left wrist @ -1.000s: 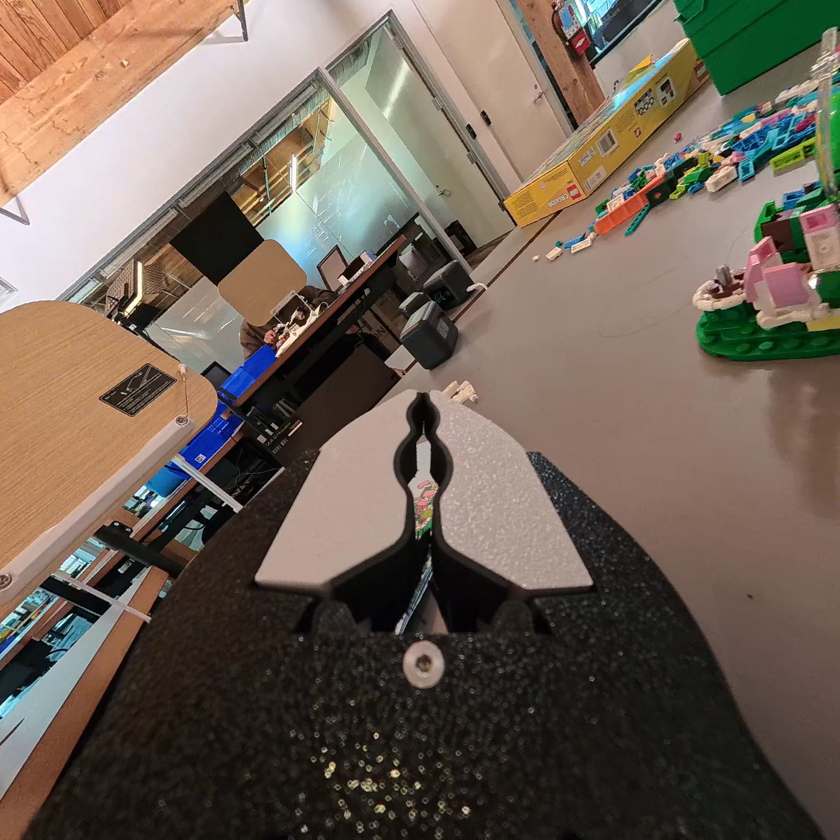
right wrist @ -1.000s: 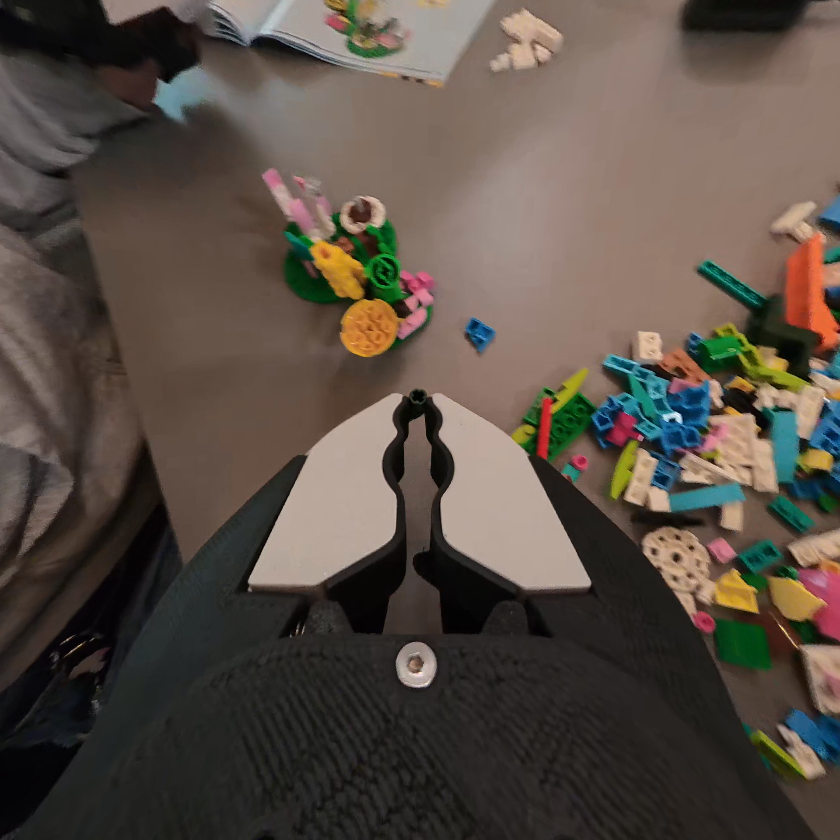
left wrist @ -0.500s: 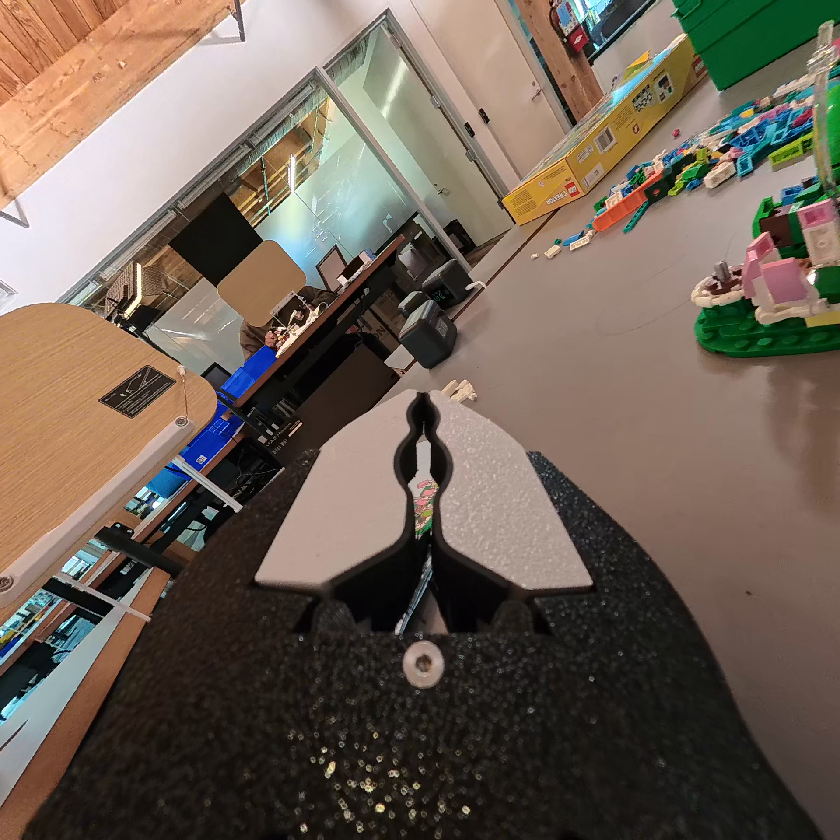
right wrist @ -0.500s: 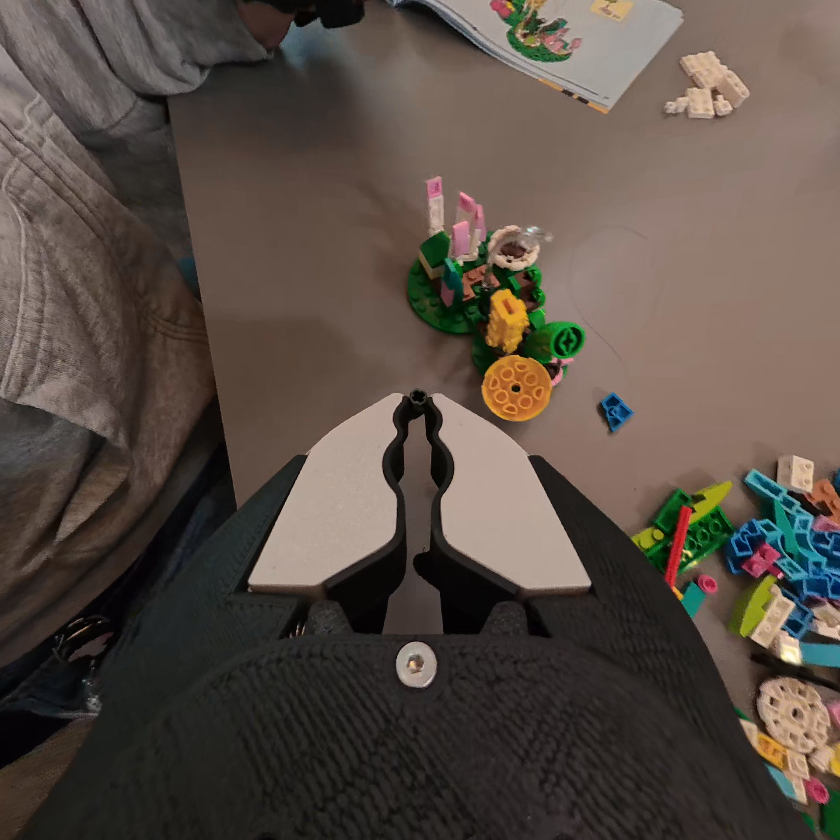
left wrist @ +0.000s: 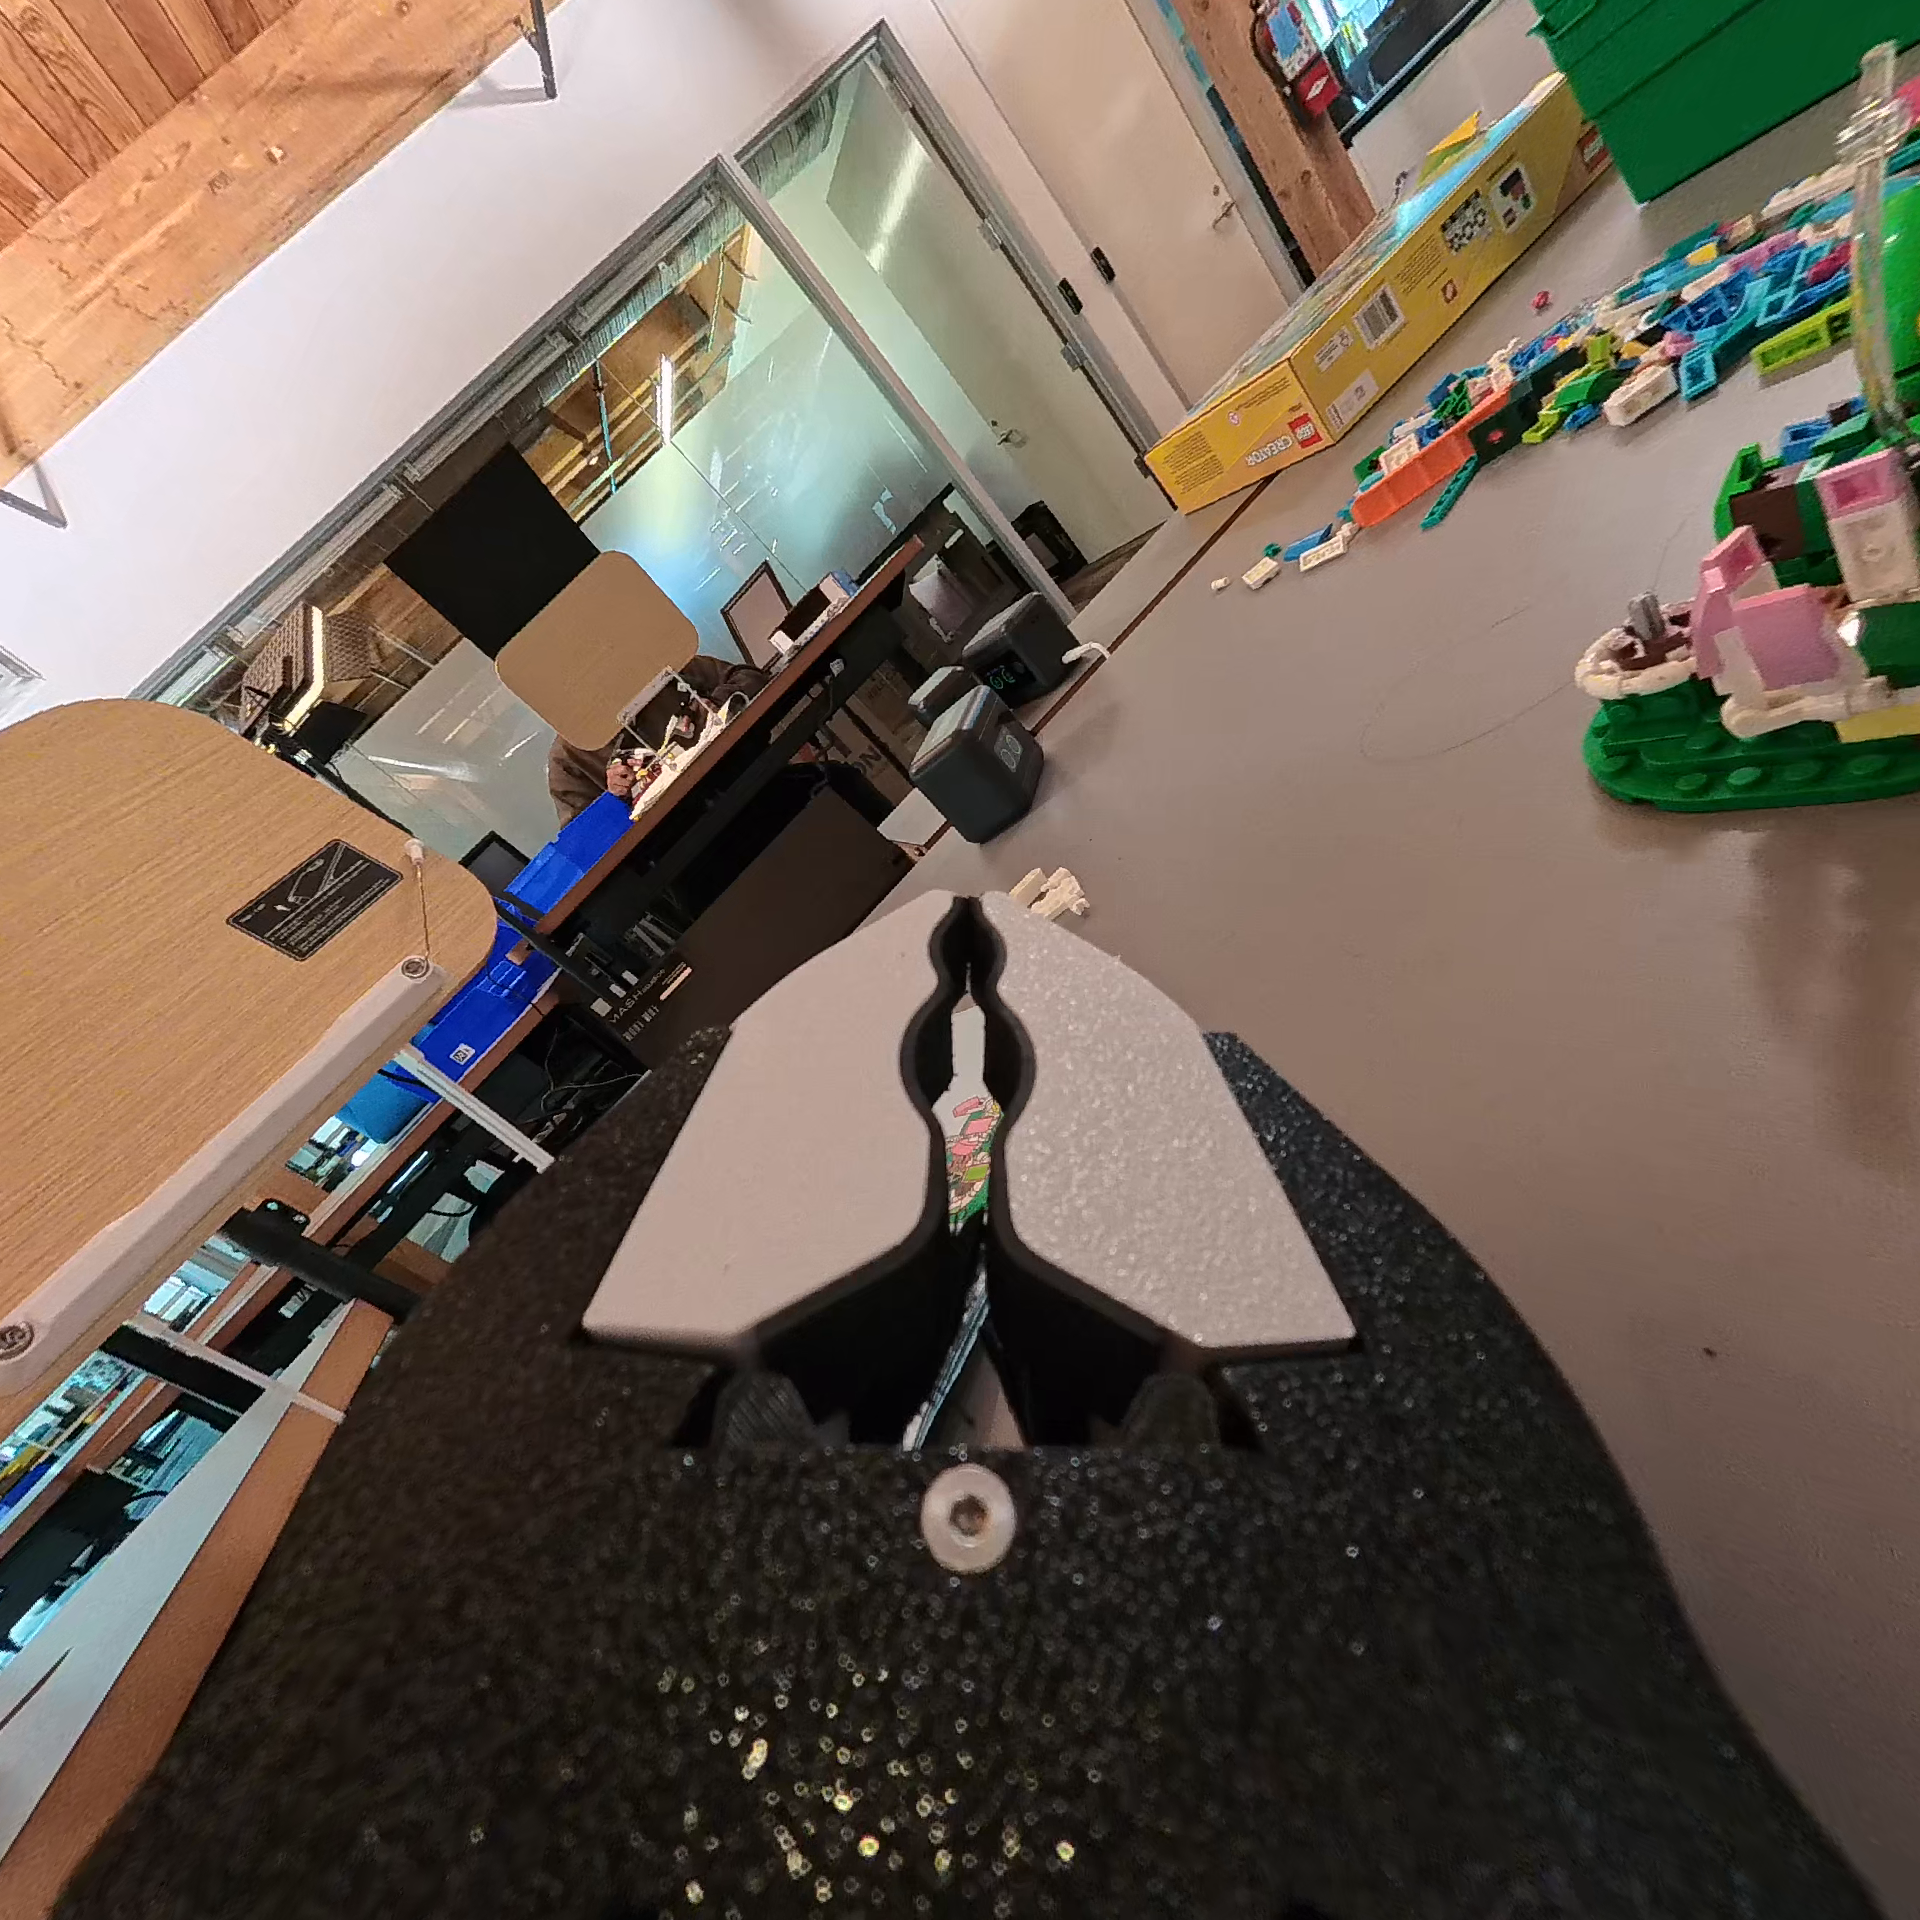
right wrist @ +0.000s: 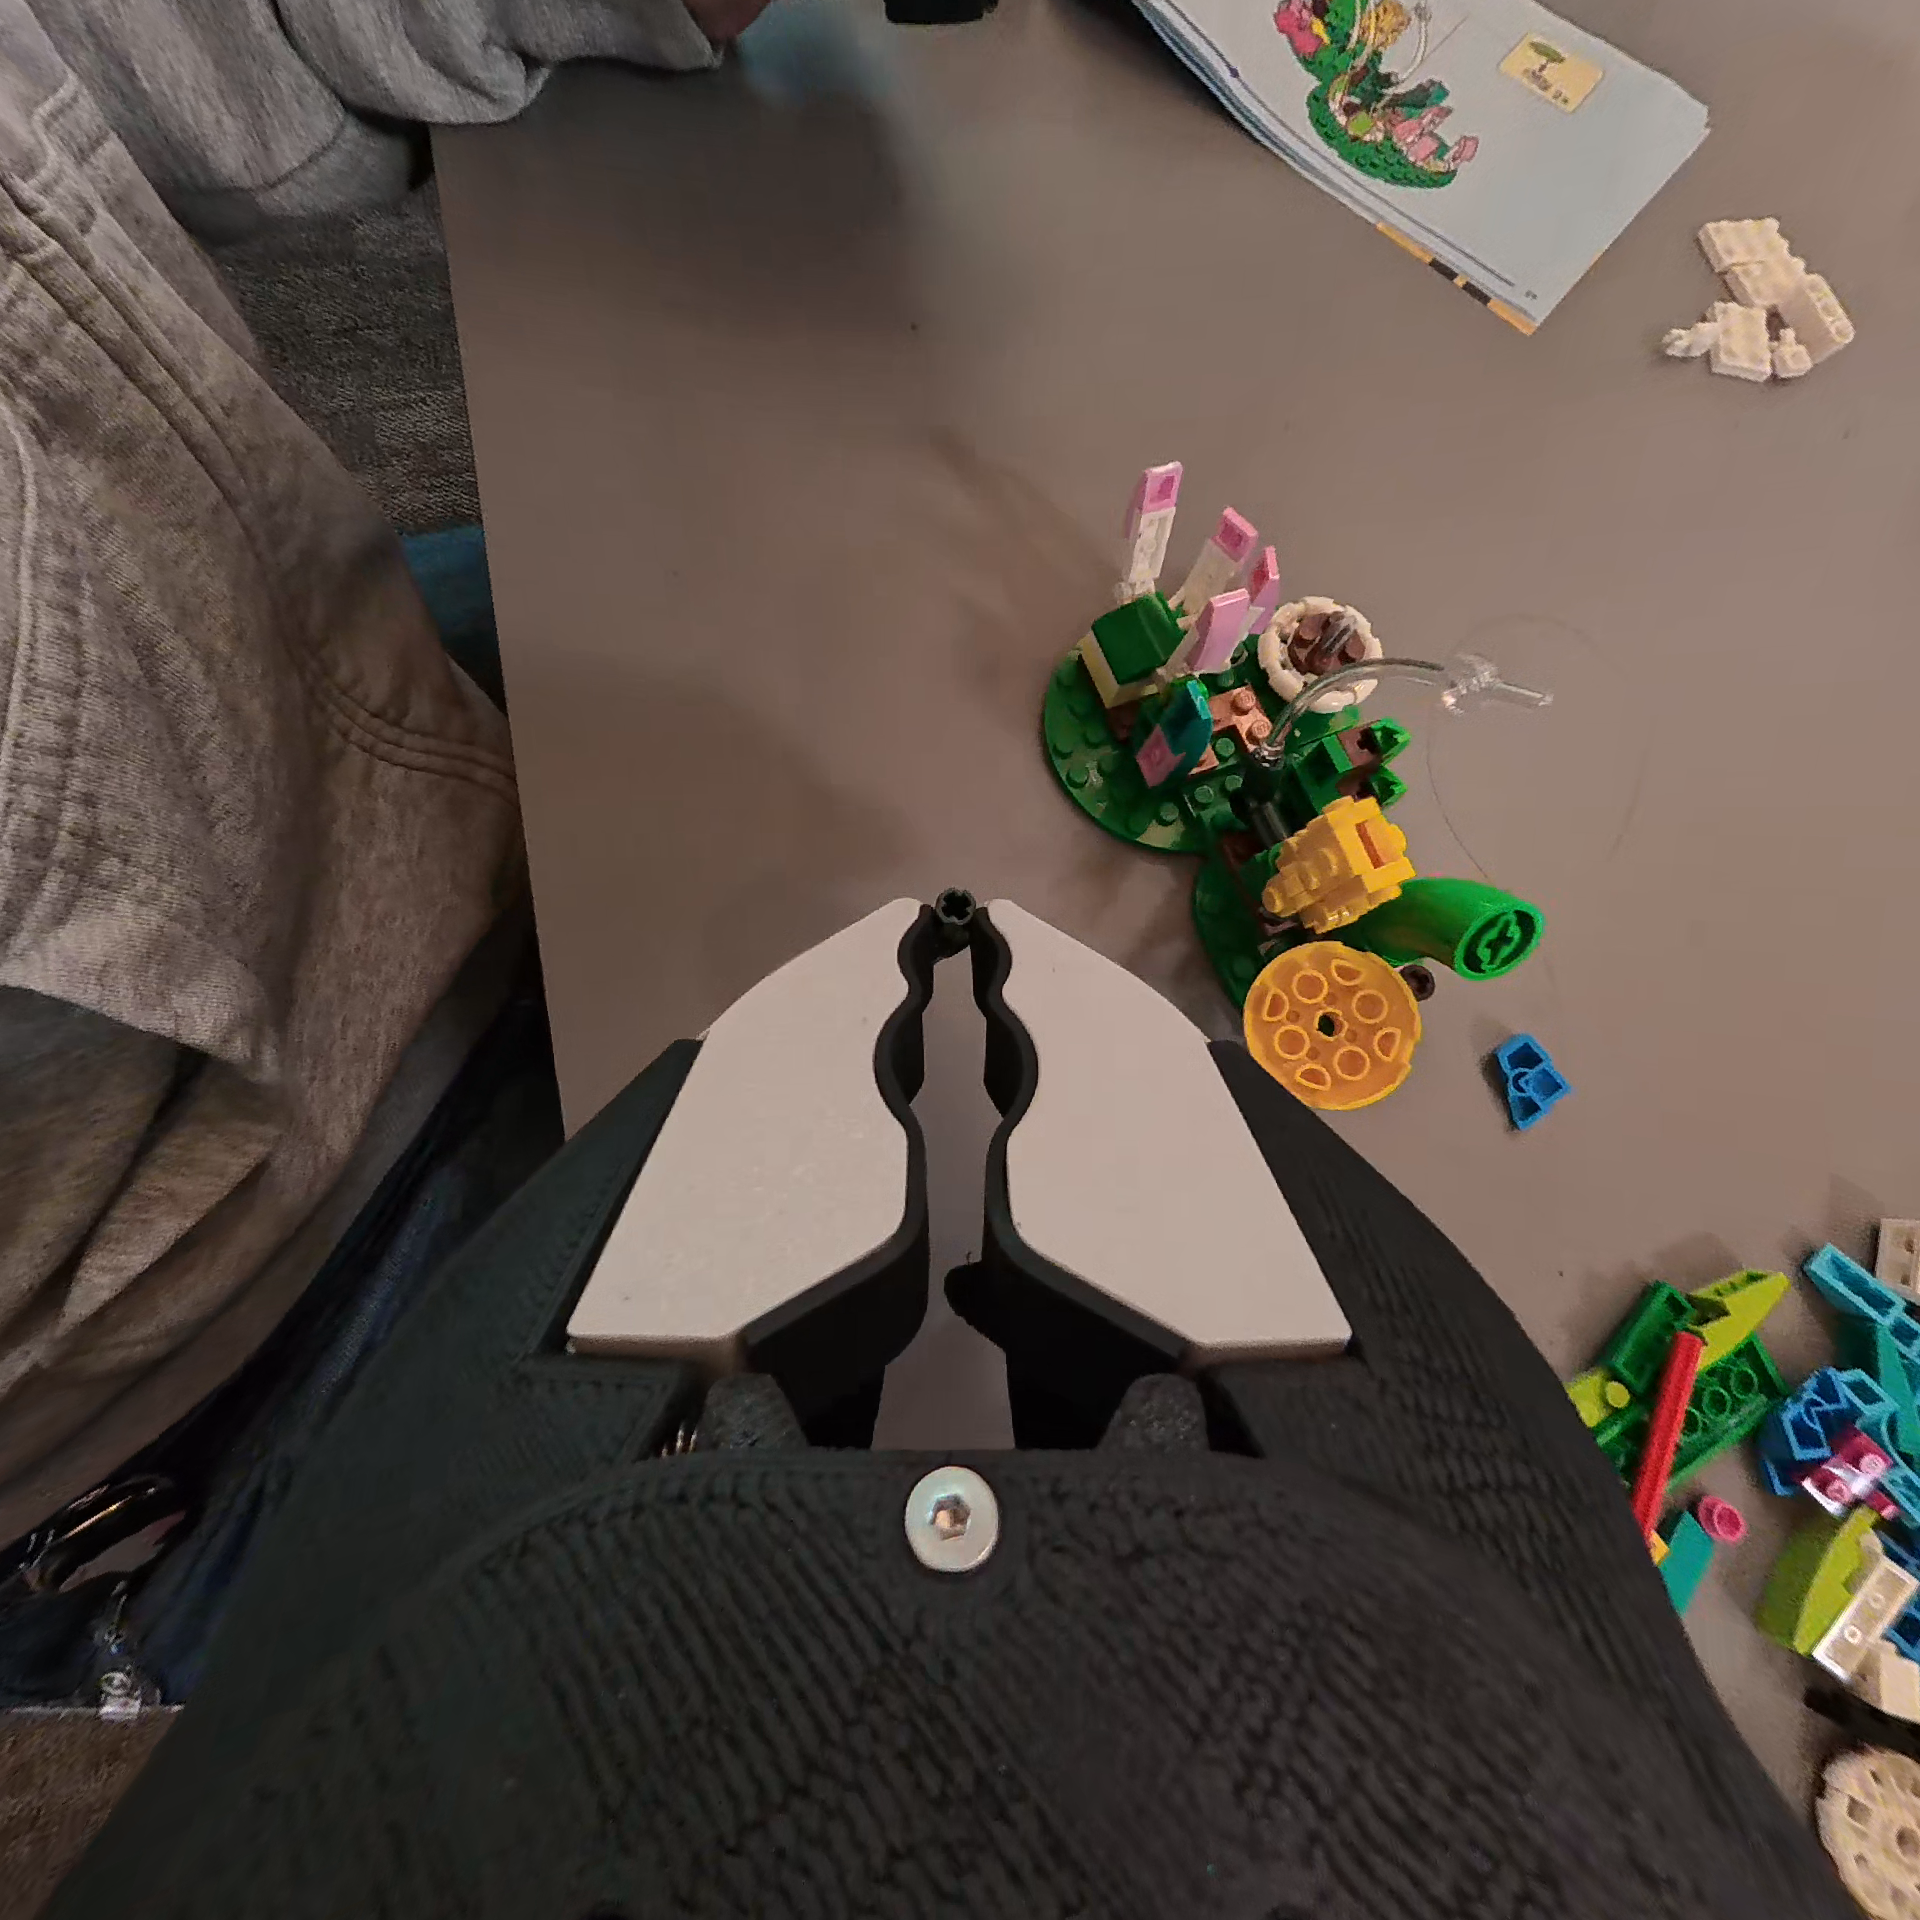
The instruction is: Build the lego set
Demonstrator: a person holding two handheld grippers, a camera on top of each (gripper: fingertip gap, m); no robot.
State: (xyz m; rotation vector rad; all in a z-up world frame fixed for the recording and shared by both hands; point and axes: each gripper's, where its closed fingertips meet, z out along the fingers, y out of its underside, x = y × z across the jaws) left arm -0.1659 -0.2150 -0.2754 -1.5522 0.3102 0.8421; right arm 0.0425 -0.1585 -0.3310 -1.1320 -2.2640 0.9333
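Black and small, a pin-like piece [right wrist: 954, 918] is sitting pinched at the very tips of the right gripper [right wrist: 956, 925], whose jaws are closed all but fully around it. That gripper is hovering above the grey desk [right wrist: 790, 436], just short of the flower model [right wrist: 1262, 790] and to its left. The left gripper [left wrist: 971, 920] is lying low near the desk with its jaws pressed together; something pale and printed is showing through the gap behind them, possibly the booklet [right wrist: 1455, 135], though I cannot tell whether it is gripped. Beyond the model, the loose bricks [right wrist: 1766, 1434] are lying scattered to its right.

The step in hand appears to be carrying the pin to the model. Next, the right gripper needs to line the pin up with a matching hole and push it in squarely, likely with the left steadying the green base [left wrist: 1704, 758].
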